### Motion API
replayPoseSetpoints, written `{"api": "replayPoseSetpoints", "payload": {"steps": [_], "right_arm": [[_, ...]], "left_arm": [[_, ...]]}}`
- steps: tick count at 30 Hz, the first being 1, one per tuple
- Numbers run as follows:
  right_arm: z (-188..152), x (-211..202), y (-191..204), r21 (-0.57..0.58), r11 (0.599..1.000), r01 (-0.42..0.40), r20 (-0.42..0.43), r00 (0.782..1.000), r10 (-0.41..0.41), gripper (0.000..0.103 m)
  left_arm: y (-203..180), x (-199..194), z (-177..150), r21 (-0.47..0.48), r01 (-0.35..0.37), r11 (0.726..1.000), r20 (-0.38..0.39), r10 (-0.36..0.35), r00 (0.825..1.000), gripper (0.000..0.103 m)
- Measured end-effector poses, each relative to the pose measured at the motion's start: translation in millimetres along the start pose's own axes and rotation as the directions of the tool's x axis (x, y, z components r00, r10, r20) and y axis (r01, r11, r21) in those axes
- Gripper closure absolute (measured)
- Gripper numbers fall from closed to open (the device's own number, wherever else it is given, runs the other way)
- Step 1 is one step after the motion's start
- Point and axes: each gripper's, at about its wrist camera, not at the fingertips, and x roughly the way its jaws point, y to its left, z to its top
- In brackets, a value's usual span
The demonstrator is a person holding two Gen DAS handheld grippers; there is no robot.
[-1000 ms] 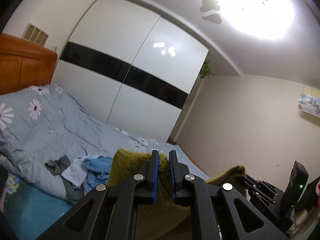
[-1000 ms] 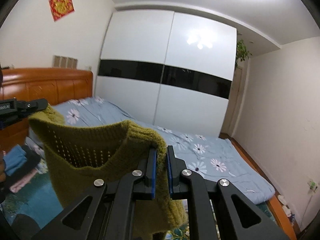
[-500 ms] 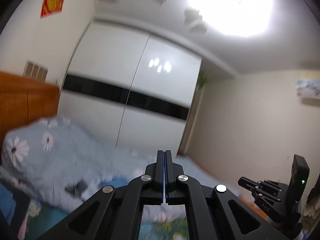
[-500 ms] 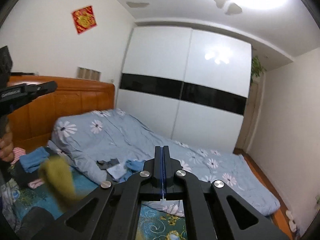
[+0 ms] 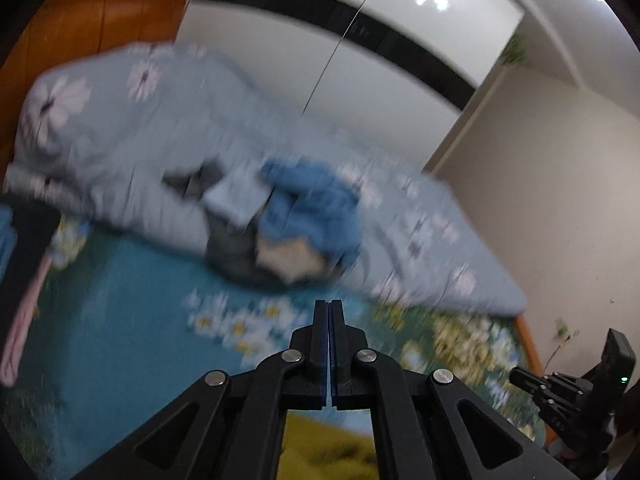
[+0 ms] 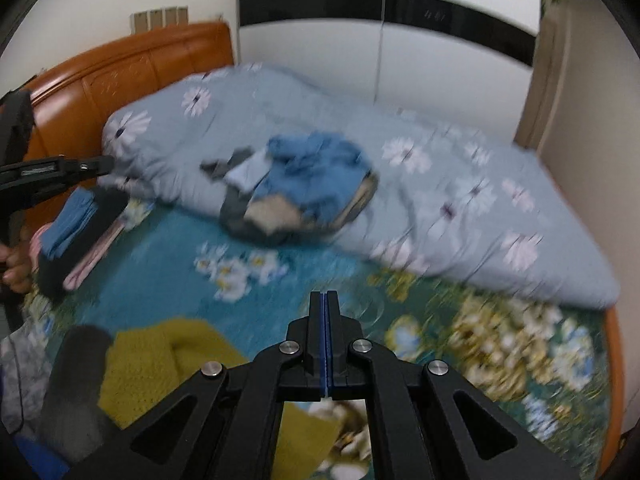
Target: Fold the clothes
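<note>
An olive-green knitted sweater lies crumpled on the floral bedsheet near the bed's front edge; a strip of it shows under my left gripper. My right gripper is shut and empty, above and right of the sweater. My left gripper is shut and empty, pointing toward a heap of blue, grey and beige clothes, also in the right view. Both views are motion-blurred.
A light-blue flowered duvet is bunched across the bed behind the heap. Folded blue and pink clothes are stacked at the left by the orange headboard. A white wardrobe stands behind. The teal floral sheet lies between.
Both grippers let go of the olive sweater, which dropped onto the bed. Both shut empty and then tilted down from the room toward the bed.
</note>
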Motion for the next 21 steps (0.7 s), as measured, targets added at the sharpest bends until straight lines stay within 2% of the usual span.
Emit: {"api": "replayPoseSetpoints", "payload": {"steps": [5,9,11,13,15,18,21], "right_arm": [[-35.5,30.8,17.8,-0.023,0.999,-0.033,-0.112,0.993,0.030,0.103],[-42.0,41.0,21.0,-0.002,0.999,-0.052,-0.132,0.990,0.052,0.103],[-40.4,42.0,20.4,0.006,0.999,-0.054,-0.130,0.990,0.055,0.103],[-38.8,41.7,20.7,0.009,0.998,-0.059,-0.128,0.990,0.060,0.103],[-37.4,42.4,22.3,0.005,0.998,-0.061,-0.127,0.990,0.061,0.103],[-37.2,43.3,24.6,0.007,0.998,-0.066,-0.127,0.990,0.067,0.103],[-38.5,44.1,26.8,0.005,0.998,-0.068,-0.128,0.989,0.068,0.103]], "left_arm": [[35.8,31.7,-53.9,-0.058,-0.061,0.996,-0.145,0.052,0.988,0.102],[53.3,33.1,-96.0,-0.090,-0.098,0.991,-0.238,0.074,0.968,0.101],[59.1,30.5,-112.0,-0.102,-0.110,0.989,-0.275,0.078,0.958,0.091],[62.3,28.2,-125.1,-0.114,-0.116,0.987,-0.310,0.075,0.948,0.075],[63.7,25.8,-135.8,-0.129,-0.108,0.986,-0.332,0.060,0.941,0.070],[58.2,23.9,-145.8,-0.111,-0.106,0.988,-0.354,0.061,0.933,0.056],[51.4,23.8,-152.9,-0.103,-0.086,0.991,-0.384,0.040,0.922,0.056]]}}
